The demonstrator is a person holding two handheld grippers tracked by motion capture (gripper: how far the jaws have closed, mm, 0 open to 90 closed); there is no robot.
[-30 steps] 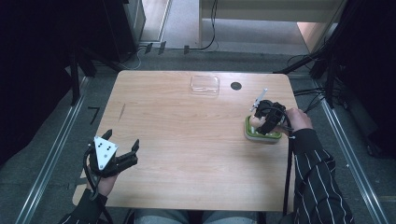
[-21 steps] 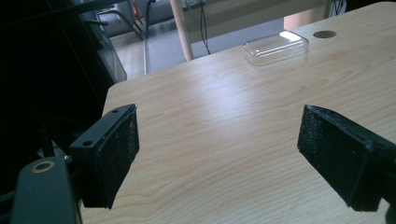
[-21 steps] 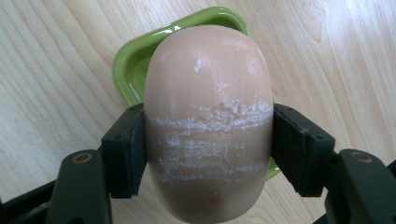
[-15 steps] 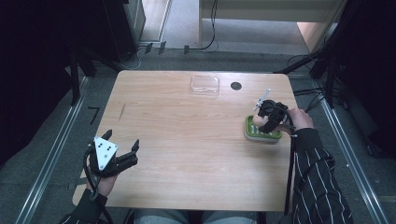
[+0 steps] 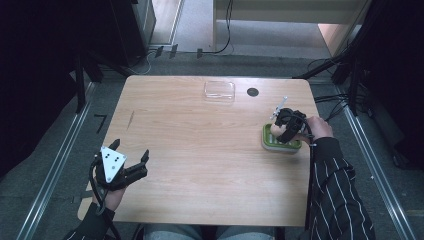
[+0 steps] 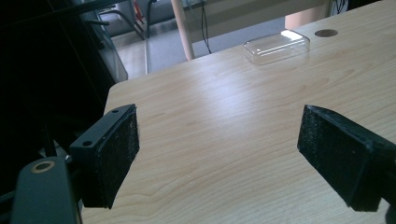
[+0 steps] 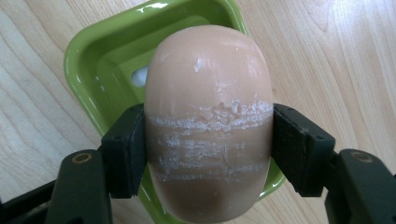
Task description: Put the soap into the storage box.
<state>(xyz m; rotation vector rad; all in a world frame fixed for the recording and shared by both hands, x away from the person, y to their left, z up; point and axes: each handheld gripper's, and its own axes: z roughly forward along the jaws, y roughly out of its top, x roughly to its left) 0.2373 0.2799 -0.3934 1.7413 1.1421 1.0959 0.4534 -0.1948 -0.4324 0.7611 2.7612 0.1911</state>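
Light wooden surface (image 5: 200,150), person seated at its near edge. Right tongs (image 5: 286,128) at the right side of the surface, clamped on a peach-coloured oval bar of soap (image 7: 208,121), one black pad on each long side. Soap has whitish scuffed bands across its middle. It sits over a lime-green square plastic dish (image 7: 100,56), inside the rim; contact with the dish floor cannot be told. Dish (image 5: 280,144) rests on the surface near the right edge. Striped sleeve (image 5: 335,190) behind the right tongs.

Left tongs (image 5: 131,162) at the near left corner, jaws wide apart, holding nothing, grey three-cornered plate (image 5: 112,161) on top. Pads (image 6: 116,154) hang over bare wood.

Clear rectangular plastic lid (image 5: 219,90) lies flat near the far edge, a small dark round hole (image 5: 252,92) just beside it to the right. Well apart from both tongs.
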